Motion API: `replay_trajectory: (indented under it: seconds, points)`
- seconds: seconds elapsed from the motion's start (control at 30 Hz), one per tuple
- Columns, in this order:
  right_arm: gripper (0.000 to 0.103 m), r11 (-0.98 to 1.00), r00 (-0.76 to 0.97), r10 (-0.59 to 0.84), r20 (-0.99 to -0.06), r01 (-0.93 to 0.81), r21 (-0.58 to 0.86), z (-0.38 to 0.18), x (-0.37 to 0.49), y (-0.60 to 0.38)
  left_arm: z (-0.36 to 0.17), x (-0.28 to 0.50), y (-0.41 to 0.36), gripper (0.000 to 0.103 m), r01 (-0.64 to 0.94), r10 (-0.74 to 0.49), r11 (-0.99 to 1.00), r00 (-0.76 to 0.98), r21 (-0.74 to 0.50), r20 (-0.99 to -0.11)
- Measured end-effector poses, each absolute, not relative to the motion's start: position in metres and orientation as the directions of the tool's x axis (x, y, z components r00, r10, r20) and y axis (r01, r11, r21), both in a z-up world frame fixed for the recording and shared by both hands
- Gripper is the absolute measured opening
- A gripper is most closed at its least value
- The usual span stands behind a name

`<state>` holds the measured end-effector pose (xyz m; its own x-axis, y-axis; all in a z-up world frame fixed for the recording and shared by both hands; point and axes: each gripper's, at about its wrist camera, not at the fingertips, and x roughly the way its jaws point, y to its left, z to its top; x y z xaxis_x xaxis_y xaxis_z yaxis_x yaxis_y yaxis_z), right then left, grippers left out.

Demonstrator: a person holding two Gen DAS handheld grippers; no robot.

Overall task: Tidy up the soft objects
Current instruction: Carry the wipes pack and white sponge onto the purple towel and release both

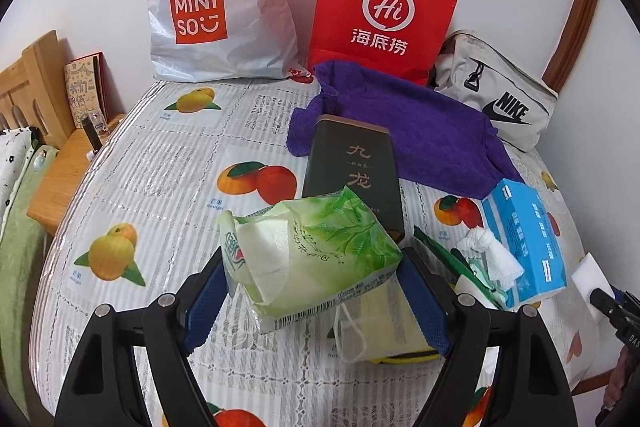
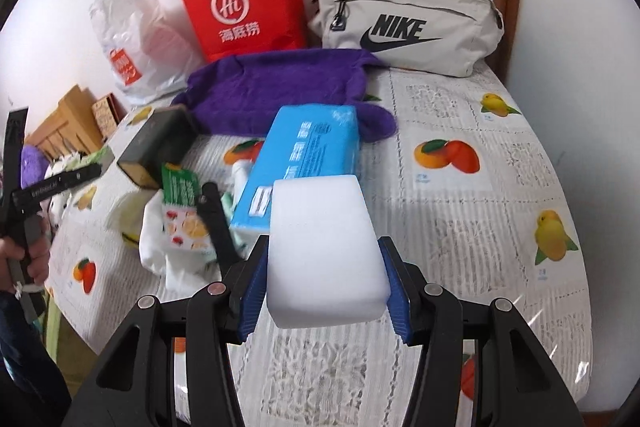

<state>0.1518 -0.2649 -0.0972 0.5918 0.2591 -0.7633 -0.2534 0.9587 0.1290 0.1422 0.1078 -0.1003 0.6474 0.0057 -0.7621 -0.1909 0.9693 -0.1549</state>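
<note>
Right-wrist view: your right gripper [image 2: 324,281] clamps the white foam sponge block [image 2: 326,247]; squeeze gently, clearing the blue tissue pack [image 2: 304,163] ahead; your left gripper [image 1: 316,295] grips the green tissue packet [image 1: 316,259].

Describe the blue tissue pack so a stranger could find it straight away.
Start at the red paper bag standing against the wall. In front of it lies a purple towel, and the blue tissue pack lies at the towel's near edge. It is the only bright blue block with white print.
</note>
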Motion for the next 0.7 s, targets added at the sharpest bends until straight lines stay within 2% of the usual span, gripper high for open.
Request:
replay_trajectory:
  seconds: [0.7]
  points:
    - [0.052,0.948,0.629,0.3,-0.717,-0.279,0.152,-0.071,0.27,-0.239,-0.078,0.237,0.106,0.081,-0.162,-0.002,0.977,0.65,-0.141,-0.76]
